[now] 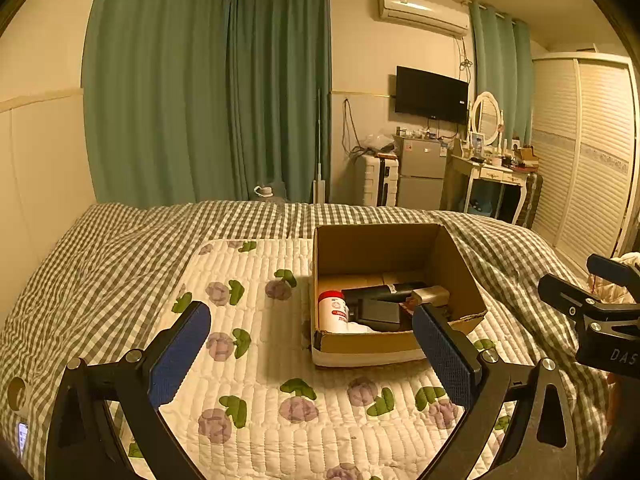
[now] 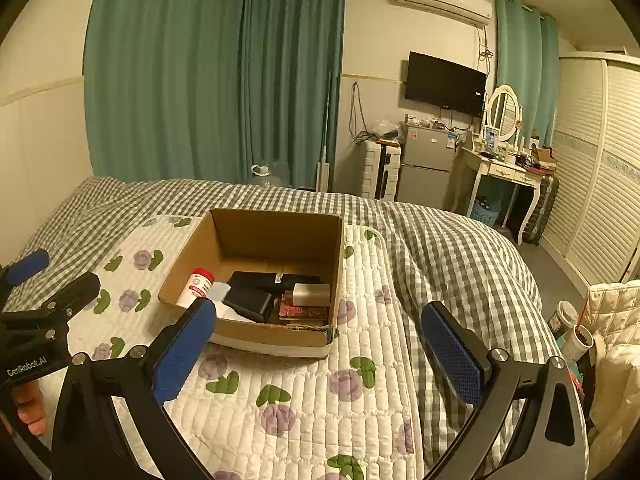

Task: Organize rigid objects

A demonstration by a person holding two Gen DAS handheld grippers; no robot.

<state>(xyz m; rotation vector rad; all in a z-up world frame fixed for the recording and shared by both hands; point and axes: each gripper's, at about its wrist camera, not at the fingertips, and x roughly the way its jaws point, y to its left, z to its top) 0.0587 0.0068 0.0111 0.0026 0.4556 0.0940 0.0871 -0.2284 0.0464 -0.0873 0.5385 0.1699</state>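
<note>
An open cardboard box (image 1: pixel 376 248) (image 2: pixel 276 236) sits on the floral quilted mat (image 1: pixel 260 400) (image 2: pixel 304 392) on the bed. Inside lie a white bottle with a red cap (image 1: pixel 333 312) (image 2: pixel 197 286), black devices (image 1: pixel 378 312) (image 2: pixel 250 300), a beige block (image 1: pixel 432 295) (image 2: pixel 312 294) and a reddish flat item (image 2: pixel 304 312). My left gripper (image 1: pixel 312 348) is open and empty, hovering in front of the box. My right gripper (image 2: pixel 318 348) is open and empty, just in front of and right of the box. Each gripper shows at the edge of the other's view.
A grey checked bedspread (image 1: pixel 120 248) (image 2: pixel 448 248) covers the bed. Beyond it stand green curtains (image 1: pixel 208 92), a small fridge (image 2: pixel 426 164), a dressing table (image 2: pixel 504 172) and a wardrobe (image 2: pixel 600 168). Cups (image 2: pixel 564 320) and a cream padded item (image 2: pixel 616 360) sit at the right.
</note>
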